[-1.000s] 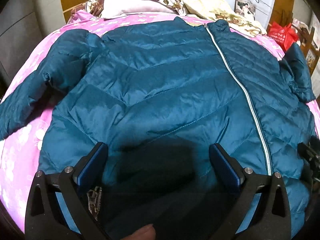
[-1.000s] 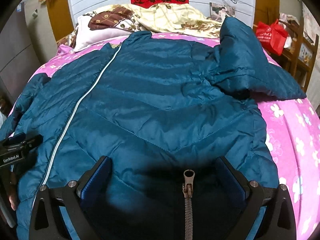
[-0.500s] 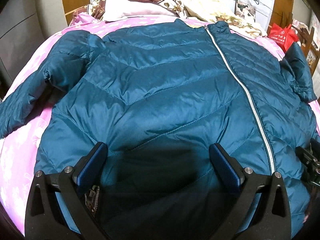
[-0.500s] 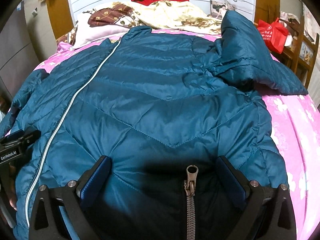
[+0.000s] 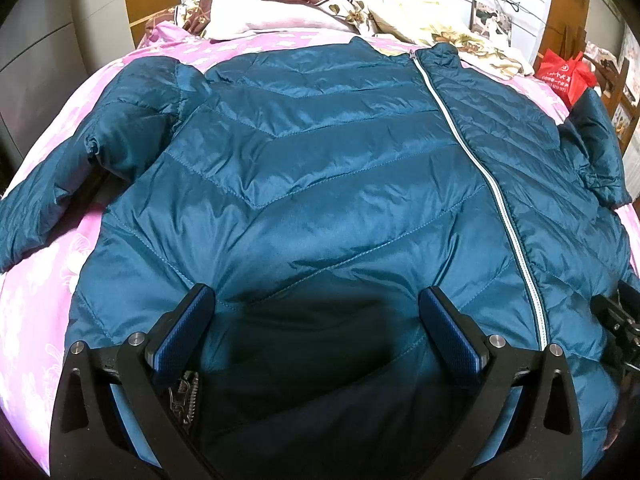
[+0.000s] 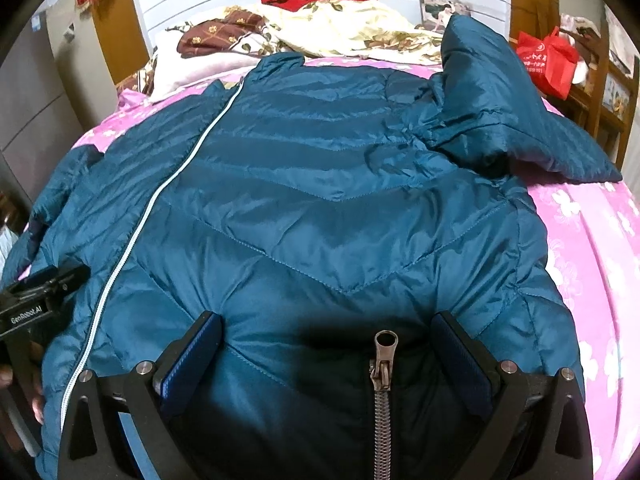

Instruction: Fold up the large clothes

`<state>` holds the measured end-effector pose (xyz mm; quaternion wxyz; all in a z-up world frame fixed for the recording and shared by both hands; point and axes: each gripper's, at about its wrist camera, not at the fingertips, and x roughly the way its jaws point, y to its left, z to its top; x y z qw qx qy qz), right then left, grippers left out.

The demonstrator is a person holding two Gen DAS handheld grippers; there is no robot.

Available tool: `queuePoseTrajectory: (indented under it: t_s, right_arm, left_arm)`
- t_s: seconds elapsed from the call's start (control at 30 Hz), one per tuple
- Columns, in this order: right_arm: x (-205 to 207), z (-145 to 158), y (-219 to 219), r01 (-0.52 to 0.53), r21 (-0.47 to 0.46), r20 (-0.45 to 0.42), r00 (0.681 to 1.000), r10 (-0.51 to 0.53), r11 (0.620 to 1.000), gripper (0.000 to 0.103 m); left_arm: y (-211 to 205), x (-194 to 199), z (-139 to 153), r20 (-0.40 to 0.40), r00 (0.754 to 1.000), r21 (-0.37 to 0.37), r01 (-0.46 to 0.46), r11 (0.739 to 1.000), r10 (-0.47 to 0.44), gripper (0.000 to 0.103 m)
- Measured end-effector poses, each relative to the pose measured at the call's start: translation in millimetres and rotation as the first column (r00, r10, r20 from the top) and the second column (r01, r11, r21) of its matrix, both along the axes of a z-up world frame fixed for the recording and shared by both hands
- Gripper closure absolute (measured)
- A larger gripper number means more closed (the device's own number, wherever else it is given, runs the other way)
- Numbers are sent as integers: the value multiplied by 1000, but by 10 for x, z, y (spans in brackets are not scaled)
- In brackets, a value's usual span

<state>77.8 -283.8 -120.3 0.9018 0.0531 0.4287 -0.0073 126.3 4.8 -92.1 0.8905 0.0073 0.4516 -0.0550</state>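
A large teal quilted puffer jacket (image 5: 320, 168) lies front up on the pink bed, collar at the far end, white zipper (image 5: 500, 208) closed. It also fills the right wrist view (image 6: 332, 216). Its left sleeve (image 5: 48, 200) trails off to the left. Its right sleeve (image 6: 500, 120) is bunched up at the far right. My left gripper (image 5: 316, 328) is open over the left part of the hem. My right gripper (image 6: 326, 348) is open over the right part of the hem, with a metal pocket zipper pull (image 6: 384, 360) between its fingers. Neither holds anything.
The pink flowered bedsheet (image 6: 592, 248) shows on both sides of the jacket. Pillows and crumpled quilts (image 5: 304, 4) lie at the headboard. A red bag (image 6: 548, 60) sits on wooden furniture at the far right. The left gripper's body (image 6: 36, 300) shows in the right view.
Both grippers have drawn slightly back and lower toward the hem; the jacket looks a bit flatter. Both stay open.
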Motion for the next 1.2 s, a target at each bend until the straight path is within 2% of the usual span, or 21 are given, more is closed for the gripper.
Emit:
queuePoseTrajectory:
  t_s: [0.3,0.83,1.2]
  right_arm:
    - [38,-15,92,-4,-70,-17,1000,3,998,0]
    - [23,-19,73,-5,-57,-16,1000,4,998,0]
    - [48,-27,88,-4,-76,-18,1000,2,997,0]
  left_arm:
    - [-8,1,2,2,1000,8,-1,1000,1,0]
    - [-21,0,0,5,1000,16,-2,1000,2,0]
    - [54,-33,55,11,1000,-9,-16,1000,16,0]
